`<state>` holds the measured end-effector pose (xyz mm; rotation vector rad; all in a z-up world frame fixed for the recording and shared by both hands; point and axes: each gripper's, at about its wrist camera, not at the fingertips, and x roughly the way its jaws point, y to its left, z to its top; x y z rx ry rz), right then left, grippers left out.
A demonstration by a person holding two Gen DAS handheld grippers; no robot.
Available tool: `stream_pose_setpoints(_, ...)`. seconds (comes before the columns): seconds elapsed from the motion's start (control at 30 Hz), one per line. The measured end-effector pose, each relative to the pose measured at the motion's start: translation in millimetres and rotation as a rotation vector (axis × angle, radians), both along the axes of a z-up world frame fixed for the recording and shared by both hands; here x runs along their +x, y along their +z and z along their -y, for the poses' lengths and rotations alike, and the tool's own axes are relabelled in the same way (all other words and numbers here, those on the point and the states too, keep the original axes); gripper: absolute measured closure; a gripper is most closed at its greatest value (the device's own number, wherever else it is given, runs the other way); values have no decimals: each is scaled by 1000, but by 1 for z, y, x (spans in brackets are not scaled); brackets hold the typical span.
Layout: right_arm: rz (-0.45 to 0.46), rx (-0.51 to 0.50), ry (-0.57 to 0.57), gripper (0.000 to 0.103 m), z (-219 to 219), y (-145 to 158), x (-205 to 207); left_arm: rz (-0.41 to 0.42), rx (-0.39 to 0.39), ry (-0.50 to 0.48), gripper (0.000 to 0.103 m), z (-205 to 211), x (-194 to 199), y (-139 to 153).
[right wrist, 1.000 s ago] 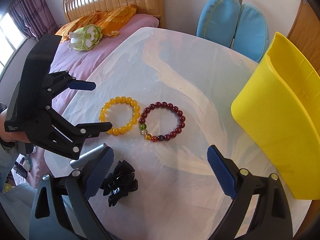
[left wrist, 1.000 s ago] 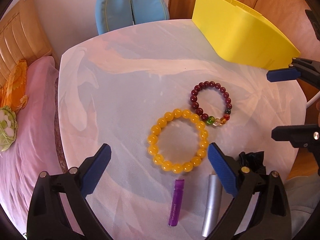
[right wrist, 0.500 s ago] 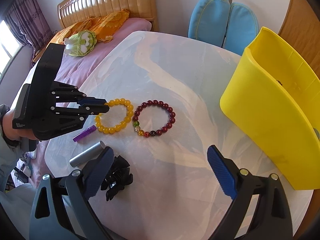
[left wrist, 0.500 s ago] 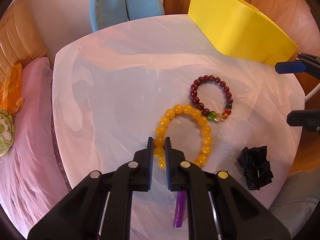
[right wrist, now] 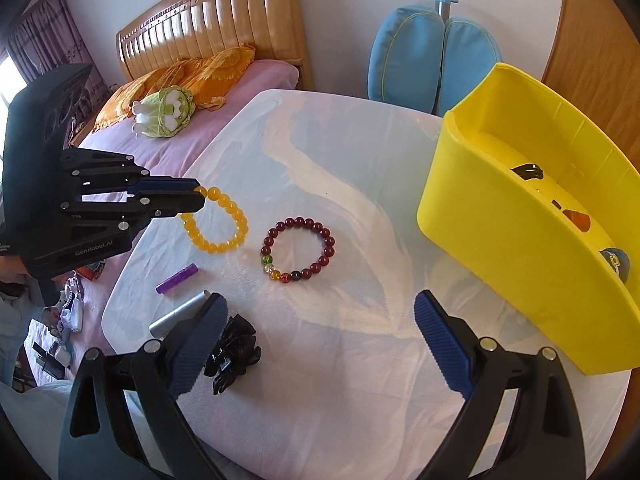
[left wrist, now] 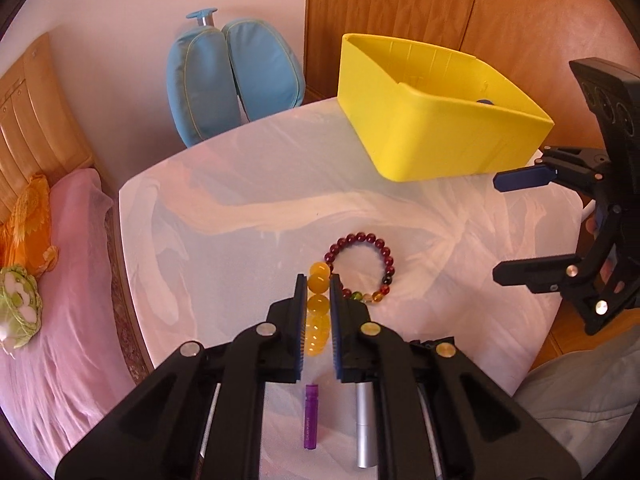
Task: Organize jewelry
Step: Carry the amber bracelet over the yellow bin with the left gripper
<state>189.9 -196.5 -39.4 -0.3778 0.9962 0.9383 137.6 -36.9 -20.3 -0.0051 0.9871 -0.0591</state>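
Where white cloth [right wrist: 360, 360] spreads: two bracelets [right wrist: 298, 250], two tubes [right wrist: 177, 278].

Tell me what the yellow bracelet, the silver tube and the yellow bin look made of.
Yellow bracelet: translucent glossy beads, perhaps resin or glass.
Silver tube: brushed metal by its dull sheen, likely aluminium.
Yellow bin: matte moulded plastic, with thin smooth walls.
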Motion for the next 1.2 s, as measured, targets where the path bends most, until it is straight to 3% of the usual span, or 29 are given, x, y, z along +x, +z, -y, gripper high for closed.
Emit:
stream_pose_setpoints(0.43, 75, 104, -79, 8, 58, 39, 17, 87, 75, -98, 92, 50, 26, 57)
stream_pose_setpoints(0.87, 154, 172, -158, 8, 147, 66, 59, 206, 140, -177, 92, 131, 90, 118)
stream_pose_setpoints(1.07, 200, 165, -172, 8, 181, 74, 91, 217, 133, -196, 92, 168, 140, 122)
stream_pose_setpoints(1.2, 207, 146, -223, 8, 194, 73, 124, 165, 118, -236, 92, 188, 178, 109)
